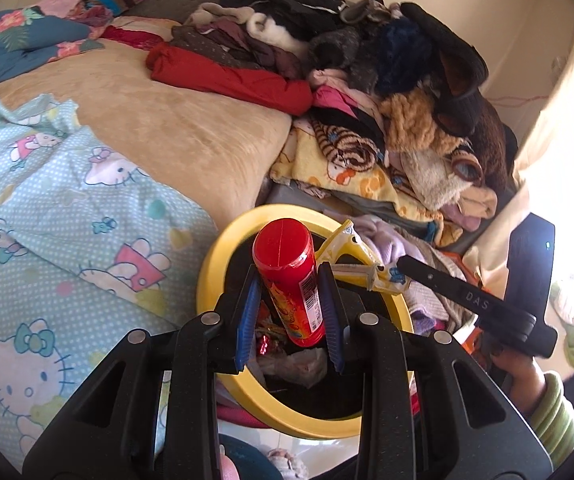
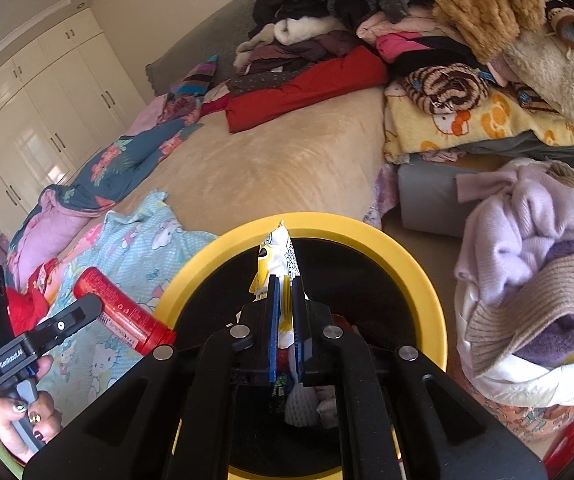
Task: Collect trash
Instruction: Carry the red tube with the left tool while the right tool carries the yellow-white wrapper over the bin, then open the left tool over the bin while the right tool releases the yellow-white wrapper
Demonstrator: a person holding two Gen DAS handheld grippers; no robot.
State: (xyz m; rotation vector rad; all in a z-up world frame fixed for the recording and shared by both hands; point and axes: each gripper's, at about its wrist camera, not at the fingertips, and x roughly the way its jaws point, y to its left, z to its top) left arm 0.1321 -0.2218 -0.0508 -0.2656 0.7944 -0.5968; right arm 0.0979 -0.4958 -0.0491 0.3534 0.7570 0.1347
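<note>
The left gripper (image 1: 290,312) clenched a red canister (image 1: 291,280) over the yellow-rimmed bin (image 1: 211,268); the right gripper (image 2: 285,328) pinched a yellow wrapper (image 2: 277,256) pointing to twelve o'clock. Only the right wrist view showed a wardrobe (image 2: 43,92) at ten o'clock.

There were two tongs, the left tongs (image 1: 291,312) and the right tongs (image 2: 285,328), each with two blue-padded fingers. One red tube-shaped can (image 1: 291,280) sat between the left pair, and one yellow-and-white wrapper (image 2: 277,256) between the right pair. One yellow-rimmed bin (image 2: 419,264) stood below both, with several crumpled scraps inside, too jumbled to count. One bed (image 2: 279,168) carried one large heap of clothes (image 1: 367,60), one Hello Kitty sheet (image 1: 59,216) and one floral blue quilt (image 2: 127,164). One white bag of knitwear (image 2: 535,280) stood beside the bin.
</note>
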